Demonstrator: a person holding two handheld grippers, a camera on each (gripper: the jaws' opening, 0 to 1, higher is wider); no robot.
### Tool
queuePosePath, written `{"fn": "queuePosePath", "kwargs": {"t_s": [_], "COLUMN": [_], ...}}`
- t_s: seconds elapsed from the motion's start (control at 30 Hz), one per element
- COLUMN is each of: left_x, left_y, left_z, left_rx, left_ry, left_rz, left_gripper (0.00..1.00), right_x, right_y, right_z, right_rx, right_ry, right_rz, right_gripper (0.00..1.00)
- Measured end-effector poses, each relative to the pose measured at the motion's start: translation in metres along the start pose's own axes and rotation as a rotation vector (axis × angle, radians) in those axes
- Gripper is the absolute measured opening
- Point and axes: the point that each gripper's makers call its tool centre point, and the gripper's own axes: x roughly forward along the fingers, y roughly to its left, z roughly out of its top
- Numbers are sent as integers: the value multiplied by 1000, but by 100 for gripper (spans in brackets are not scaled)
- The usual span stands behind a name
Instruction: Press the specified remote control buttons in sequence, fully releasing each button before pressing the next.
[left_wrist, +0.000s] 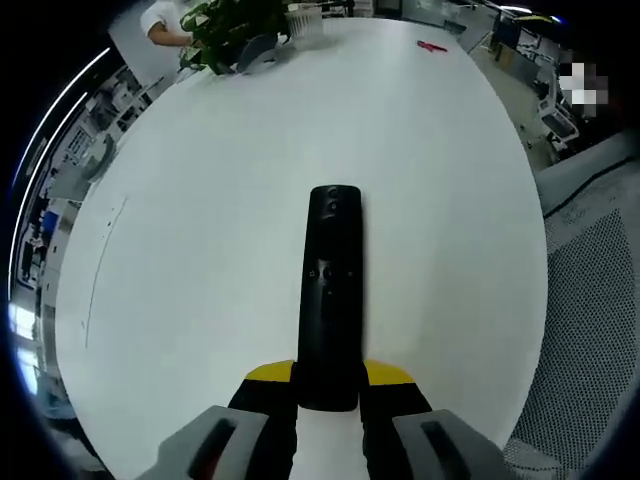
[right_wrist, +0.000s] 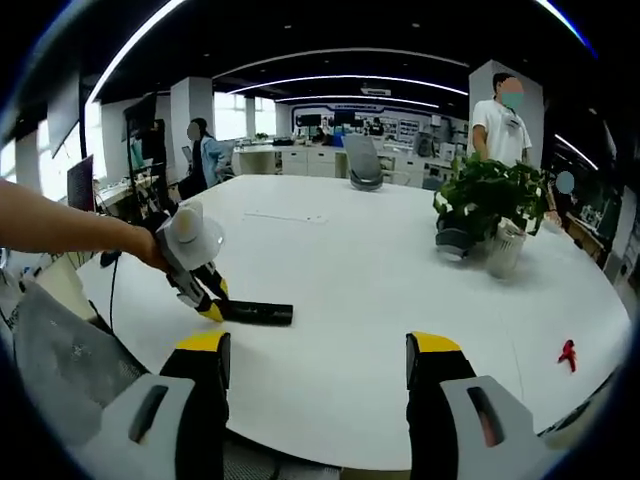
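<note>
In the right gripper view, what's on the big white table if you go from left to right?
Left gripper holding the black remote control → potted plant in a white pot → small red thing near the table's right edge.

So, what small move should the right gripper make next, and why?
Probably bring the right gripper down and left toward the long black remote control. The left gripper is shut on the remote's near end on the white round table, while the right gripper's jaws stand open, well away from the buttons.
</note>
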Motion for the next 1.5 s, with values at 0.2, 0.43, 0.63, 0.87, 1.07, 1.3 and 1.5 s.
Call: {"fn": "queuePosePath", "kwargs": {"t_s": [0.2, 0.43, 0.63, 0.87, 1.07, 1.3, 1.5], "left_x": [-5, -10, -13, -17, -17, -19, -18], "left_y": [-18, -41, -59, -76, -89, -96, -99], "left_z": [-6, -12, -13, -16, -19, -23, -23], "left_rx": [5, 46, 115, 125, 117, 85, 103], "left_ry": [-29, -41, -48, -71, -98, -135, -159], "left_rz": [-16, -19, -25, -54, -59, -73, -91], "left_gripper": [23, 23, 23, 23, 23, 23, 23], "right_x": [4, 8, 20, 42, 66, 90, 100], "right_y": [13, 23, 29, 43, 54, 59, 62], "right_z": [-2, 4, 24, 38, 31, 21, 2], "right_rx": [0, 6, -36, -98, -126, -108, -91], "right_ry": [36, 55, 54, 58, 105, 158, 216], "right_rz": [74, 153, 191, 246, 295, 327, 340], "right_gripper": [73, 63, 52, 44, 35, 29, 19]}}
